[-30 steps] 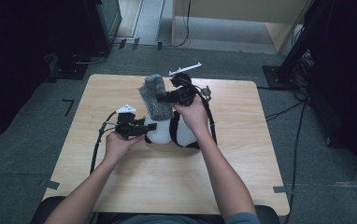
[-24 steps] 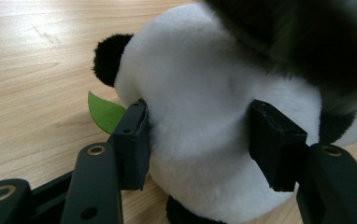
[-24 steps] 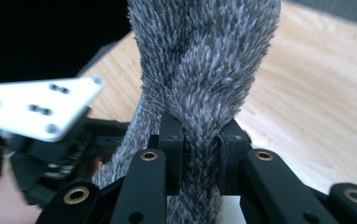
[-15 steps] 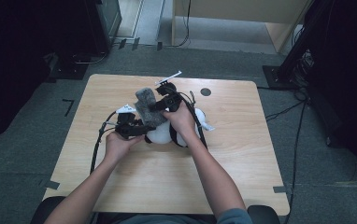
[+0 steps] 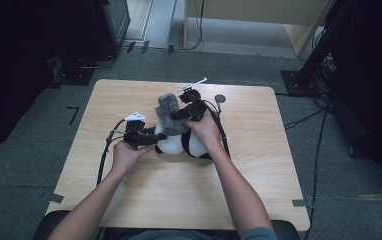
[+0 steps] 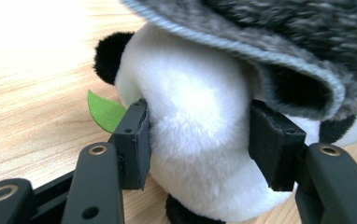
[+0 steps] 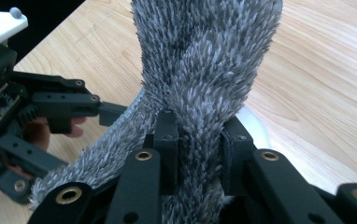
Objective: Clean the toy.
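Item: black-and-white plush panda toy (image 5: 181,144), lying on the pale wooden counter (image 5: 259,165) near its middle, a green felt leaf (image 6: 104,111) at its side.

Left hand-held gripper (image 5: 151,138): at the panda's left flank; both black pads (image 6: 137,142) pressed into the white fur of the body, jaws set at a middling width and clamped on the toy.

Item: grey, shaggy knitted fur cap (image 5: 169,114), draped over the top of the panda, one edge hanging down across its head in the left gripper view (image 6: 279,51).

Right hand-held gripper (image 5: 181,114): above the panda, jaws narrow and pinching a bunched fold of the cap (image 7: 200,93); these jaws had just been opening a little, the fabric between them and touching the pads.

Item: small round dark disc (image 5: 220,98), on the counter beyond the panda, apart from it.

Cables (image 5: 106,155) trailed from the left hand-held gripper toward the counter's near edge.
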Tool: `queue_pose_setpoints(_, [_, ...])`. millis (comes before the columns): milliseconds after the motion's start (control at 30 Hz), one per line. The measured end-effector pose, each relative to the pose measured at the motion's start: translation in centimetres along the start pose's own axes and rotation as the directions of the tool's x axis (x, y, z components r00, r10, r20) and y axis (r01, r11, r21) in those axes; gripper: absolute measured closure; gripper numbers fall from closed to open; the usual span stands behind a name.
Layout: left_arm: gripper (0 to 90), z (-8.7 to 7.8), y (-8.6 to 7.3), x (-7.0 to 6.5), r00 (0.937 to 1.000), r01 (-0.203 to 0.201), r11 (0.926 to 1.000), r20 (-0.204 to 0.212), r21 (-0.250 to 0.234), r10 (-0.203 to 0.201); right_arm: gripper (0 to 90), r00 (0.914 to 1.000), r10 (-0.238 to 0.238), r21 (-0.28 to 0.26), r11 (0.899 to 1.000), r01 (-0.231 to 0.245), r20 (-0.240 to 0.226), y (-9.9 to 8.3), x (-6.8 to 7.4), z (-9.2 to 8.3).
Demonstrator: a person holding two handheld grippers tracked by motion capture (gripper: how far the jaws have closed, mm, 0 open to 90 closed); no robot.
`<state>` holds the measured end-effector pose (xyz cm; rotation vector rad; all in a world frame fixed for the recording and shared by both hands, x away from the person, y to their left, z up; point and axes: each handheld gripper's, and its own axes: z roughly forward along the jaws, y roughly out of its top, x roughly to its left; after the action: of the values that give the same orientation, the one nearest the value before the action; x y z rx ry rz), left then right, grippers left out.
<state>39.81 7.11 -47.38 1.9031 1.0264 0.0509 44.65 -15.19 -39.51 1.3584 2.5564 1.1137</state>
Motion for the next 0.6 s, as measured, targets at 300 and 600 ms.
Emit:
queue_pose_setpoints(300, [45.1,0.1,0.0,0.0,1.0000,-0.004,1.0000,0.001,0.001,0.004,73.8,0.9987,0.023,-0.026,0.999,-0.022,0.046,-1.7,-1.9,-2.9])
queue_pose_setpoints(600, [45.4,0.0,0.1,0.0,1.0000,-0.009,0.9999,0.003,0.012,0.009,72.4,0.9980,0.046,-0.110,0.993,-0.041,0.043,-4.1,-3.6,-6.0])
